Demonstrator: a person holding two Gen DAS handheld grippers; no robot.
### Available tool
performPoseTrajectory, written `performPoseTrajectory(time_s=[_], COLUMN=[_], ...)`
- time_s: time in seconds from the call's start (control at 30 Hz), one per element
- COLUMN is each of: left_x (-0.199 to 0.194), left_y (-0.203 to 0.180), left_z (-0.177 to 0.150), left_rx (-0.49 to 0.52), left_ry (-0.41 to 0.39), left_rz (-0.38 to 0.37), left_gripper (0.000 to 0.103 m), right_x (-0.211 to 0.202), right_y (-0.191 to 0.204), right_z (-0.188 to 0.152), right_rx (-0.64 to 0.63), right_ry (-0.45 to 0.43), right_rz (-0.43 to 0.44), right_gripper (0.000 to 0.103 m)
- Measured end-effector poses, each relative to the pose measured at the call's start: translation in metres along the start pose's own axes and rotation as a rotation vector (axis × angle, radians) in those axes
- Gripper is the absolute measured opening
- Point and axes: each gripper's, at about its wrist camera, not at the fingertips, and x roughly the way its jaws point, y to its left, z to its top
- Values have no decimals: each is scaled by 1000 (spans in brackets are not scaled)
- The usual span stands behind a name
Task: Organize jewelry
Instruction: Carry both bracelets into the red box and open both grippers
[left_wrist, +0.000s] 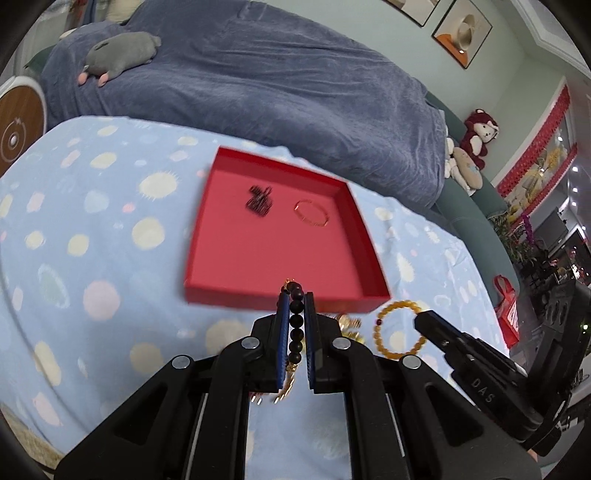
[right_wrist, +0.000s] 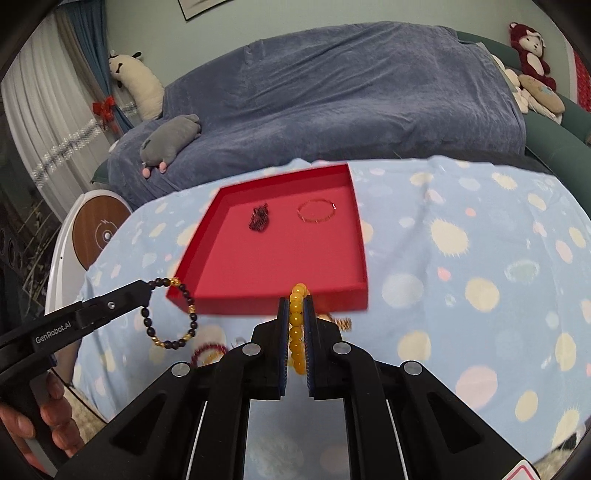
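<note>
A red tray (left_wrist: 369, 243) (right_wrist: 360, 236) lies on the blue spotted cloth. Inside it lie a dark beaded piece (left_wrist: 259, 200) (right_wrist: 260, 218) and a thin gold bangle (left_wrist: 312, 213) (right_wrist: 317, 211). My left gripper (left_wrist: 296, 295) is shut on a black-bead bracelet (left_wrist: 296, 325) with gold beads, which hangs in a loop in the right wrist view (right_wrist: 173, 314), just before the tray's near edge. My right gripper (right_wrist: 297, 301) is shut on a yellow-bead bracelet (right_wrist: 296, 328), which also shows in the left wrist view (left_wrist: 400, 328). Both are held above the cloth.
A gold piece (left_wrist: 349, 325) (right_wrist: 341, 323) and a red-and-gold bracelet (right_wrist: 208, 352) lie on the cloth near the tray's front. A blue-covered sofa (left_wrist: 295, 85) with a grey plush (left_wrist: 122, 55) stands behind. A round white device (right_wrist: 96, 229) sits at left.
</note>
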Motion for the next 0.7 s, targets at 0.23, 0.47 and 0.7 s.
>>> performPoseTrajectory(time_s=[0.23, 0.47, 0.7], left_x=[39, 103, 136], left_y=[-7, 18, 41], left_z=[51, 66, 61], left_rx=[-4, -68, -32], left_ry=[-23, 42, 66], left_rz=[-39, -25, 93], left_gripper=[8, 8, 8], right_x=[44, 105, 147], right_y=[6, 3, -9], right_z=[52, 65, 61], right_rx=[14, 63, 58], right_ry=[-17, 54, 121], right_rz=[44, 60, -4], right_gripper=[7, 7, 9])
